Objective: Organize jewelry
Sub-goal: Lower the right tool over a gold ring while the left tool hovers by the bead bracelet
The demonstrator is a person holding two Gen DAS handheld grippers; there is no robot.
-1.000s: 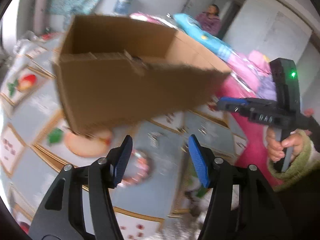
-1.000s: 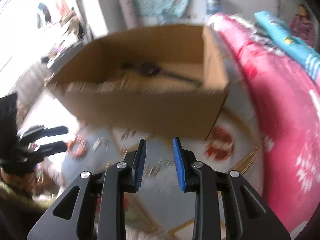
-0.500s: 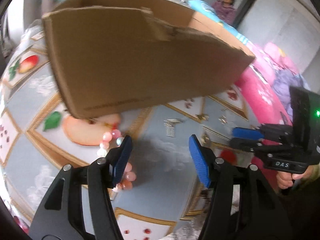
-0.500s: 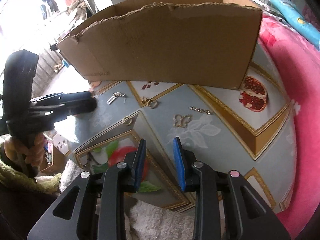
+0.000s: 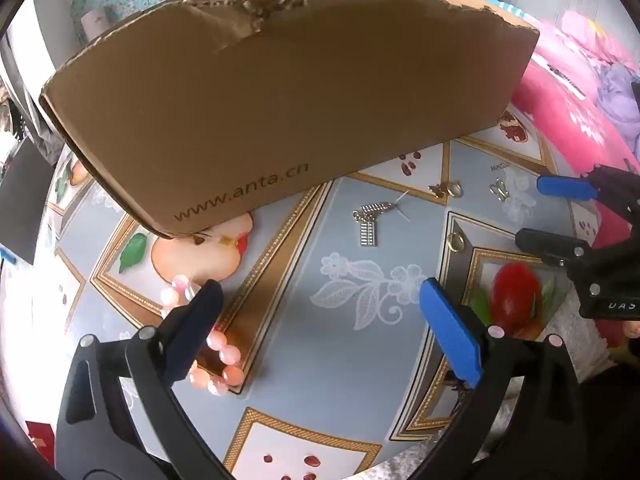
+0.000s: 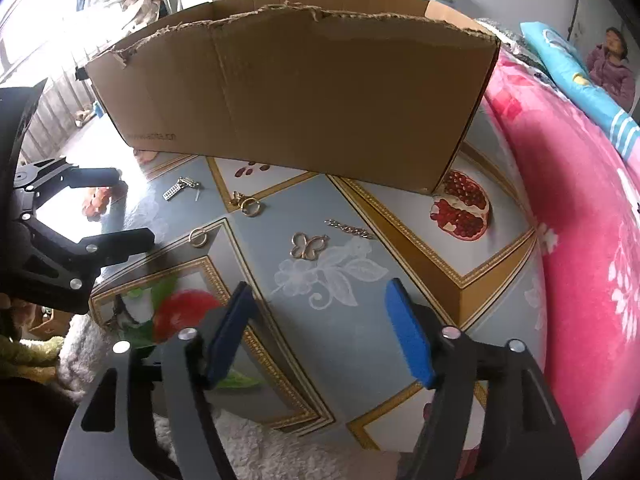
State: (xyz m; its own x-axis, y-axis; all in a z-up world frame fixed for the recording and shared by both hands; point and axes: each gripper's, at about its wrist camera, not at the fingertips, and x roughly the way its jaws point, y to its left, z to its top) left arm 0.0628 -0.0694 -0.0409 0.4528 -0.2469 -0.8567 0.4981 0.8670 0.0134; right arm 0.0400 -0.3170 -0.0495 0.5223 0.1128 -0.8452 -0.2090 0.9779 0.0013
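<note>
Jewelry lies scattered on a patterned table in front of an open cardboard box [image 5: 288, 92], which also shows in the right wrist view [image 6: 292, 88]. A pink bead bracelet [image 5: 218, 356] lies just beside my left gripper's left finger. A silver clip [image 5: 370, 222] [image 6: 178, 189], gold rings [image 6: 251, 206] [image 6: 198, 237], a butterfly pendant [image 6: 308, 245] and a chain piece [image 6: 350, 229] lie mid-table. My left gripper [image 5: 320, 320] is open and empty. My right gripper [image 6: 320, 328] is open and empty, low over the table's front.
The table [image 6: 400, 280] has a fruit-print cloth. A pink blanket [image 6: 580, 200] lies to the right. A person [image 6: 612, 64] sits far back right. The other gripper shows in each view: the right one [image 5: 580, 216], the left one [image 6: 80, 216].
Both grippers have come down close to the table in front of the box. My right gripper has opened wide. The bracelet now lies by my left finger.
</note>
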